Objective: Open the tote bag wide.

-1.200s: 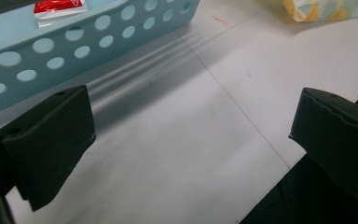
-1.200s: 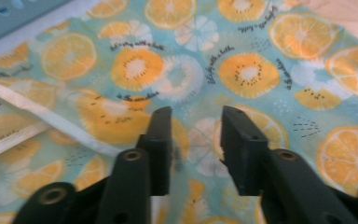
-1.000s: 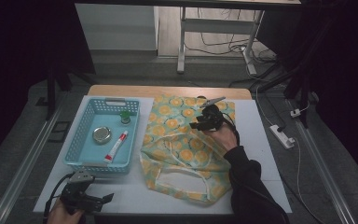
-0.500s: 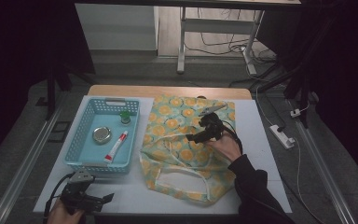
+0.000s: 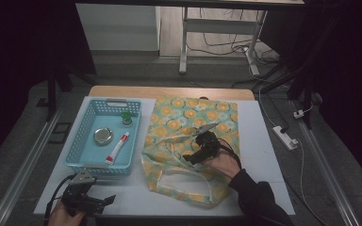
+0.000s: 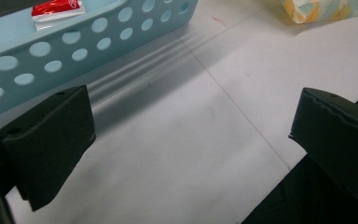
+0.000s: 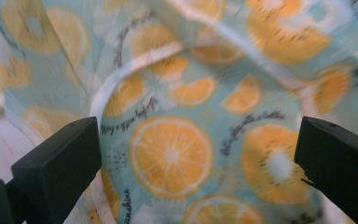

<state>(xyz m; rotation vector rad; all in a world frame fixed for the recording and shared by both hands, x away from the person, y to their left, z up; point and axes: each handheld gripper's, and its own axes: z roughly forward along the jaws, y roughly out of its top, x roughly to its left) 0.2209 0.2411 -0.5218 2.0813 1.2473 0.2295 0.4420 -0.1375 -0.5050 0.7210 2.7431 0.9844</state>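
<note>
At the near left corner of the white table (image 5: 264,141) my left gripper (image 5: 107,201) rests low on the surface, jaws spread wide with nothing between them, the basket wall just beyond in the left gripper view. Along the left edge sits the light blue perforated plastic basket (image 5: 87,162), holding a round silver tin (image 5: 103,136), a small green-capped bottle (image 5: 127,117) and a red-and-white tube (image 5: 117,147). None of these has left the basket, so I judge the packing has not begun.

Right of the basket, mid-table, lies the pale green cloth tote bag printed with orange slices (image 5: 188,115), rumpled, its white strap (image 5: 181,179) looped toward the near edge. My right gripper (image 5: 188,161) hovers over the bag's middle; its jaws have just been opening and now stand released, with printed cloth behind them, not pinched. The bag's mouth still looks mostly flat to me, so opening it and loading the items remain.
</note>
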